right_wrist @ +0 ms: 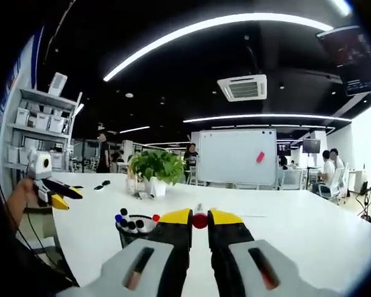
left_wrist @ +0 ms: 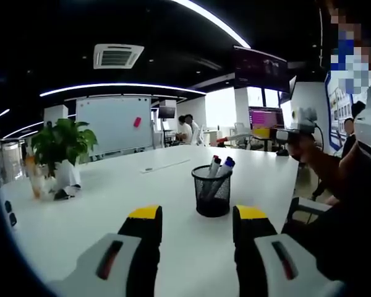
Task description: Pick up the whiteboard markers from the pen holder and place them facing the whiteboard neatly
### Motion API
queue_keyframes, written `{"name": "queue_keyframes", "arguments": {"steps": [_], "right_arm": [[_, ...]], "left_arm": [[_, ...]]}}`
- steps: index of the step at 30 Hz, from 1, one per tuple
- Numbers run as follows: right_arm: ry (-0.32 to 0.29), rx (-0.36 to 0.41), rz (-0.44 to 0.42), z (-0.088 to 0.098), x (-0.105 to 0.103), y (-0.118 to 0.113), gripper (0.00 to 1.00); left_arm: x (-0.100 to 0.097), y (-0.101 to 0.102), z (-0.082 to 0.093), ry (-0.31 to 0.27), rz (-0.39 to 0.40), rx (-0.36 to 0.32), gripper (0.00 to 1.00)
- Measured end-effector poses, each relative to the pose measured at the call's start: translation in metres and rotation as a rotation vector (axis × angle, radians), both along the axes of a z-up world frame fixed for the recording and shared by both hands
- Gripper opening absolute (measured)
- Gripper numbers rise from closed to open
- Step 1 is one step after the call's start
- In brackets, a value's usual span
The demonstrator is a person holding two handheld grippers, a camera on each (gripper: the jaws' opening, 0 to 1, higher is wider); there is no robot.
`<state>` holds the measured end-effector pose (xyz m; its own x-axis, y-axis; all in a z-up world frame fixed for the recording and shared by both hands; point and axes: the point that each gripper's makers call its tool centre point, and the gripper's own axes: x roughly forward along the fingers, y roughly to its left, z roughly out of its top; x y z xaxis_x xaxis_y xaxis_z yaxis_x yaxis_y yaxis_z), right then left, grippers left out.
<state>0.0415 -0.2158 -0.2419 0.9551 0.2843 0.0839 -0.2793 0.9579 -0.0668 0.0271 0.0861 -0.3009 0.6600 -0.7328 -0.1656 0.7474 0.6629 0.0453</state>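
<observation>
A light, stiff, slick marker point(right_wrist: 200, 219), seemingly red-capped, is clamped by the right gripper point(right_wrist: 200, 228); the left gripper point(left_wrist: 197, 224) is held wide.

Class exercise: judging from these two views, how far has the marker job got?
Done: no marker seen laid on the table yet. In hand: the right gripper is shut on a red-capped marker. Left: markers still stand in the pen holder; the left gripper is open.

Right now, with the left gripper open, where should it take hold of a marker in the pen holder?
Grip the capped upper end of a whiteboard marker, probably from above. The markers lean up out of the black mesh pen holder, whose wall hides their lower bodies. The left gripper stands open just before it.
</observation>
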Motion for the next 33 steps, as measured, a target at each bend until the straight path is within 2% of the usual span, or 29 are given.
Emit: {"name": "queue_keyframes", "arguments": {"steps": [5,10,20,33], "right_arm": [[0.008,-0.015,-0.015,-0.005,0.001,-0.004,0.13],[0.006,0.014,-0.019,-0.005,0.000,-0.008,0.13],[-0.022,0.009,-0.096,-0.006,-0.002,-0.023,0.13],[-0.023,0.022,-0.149,-0.010,-0.005,-0.043,0.13]], "left_arm": [[0.000,-0.001,-0.001,0.003,-0.001,0.002,0.47],[0.000,-0.002,-0.001,0.005,-0.002,0.003,0.47],[-0.001,0.002,-0.002,0.005,0.001,0.000,0.47],[-0.001,0.002,0.000,-0.001,0.008,0.005,0.47]]}}
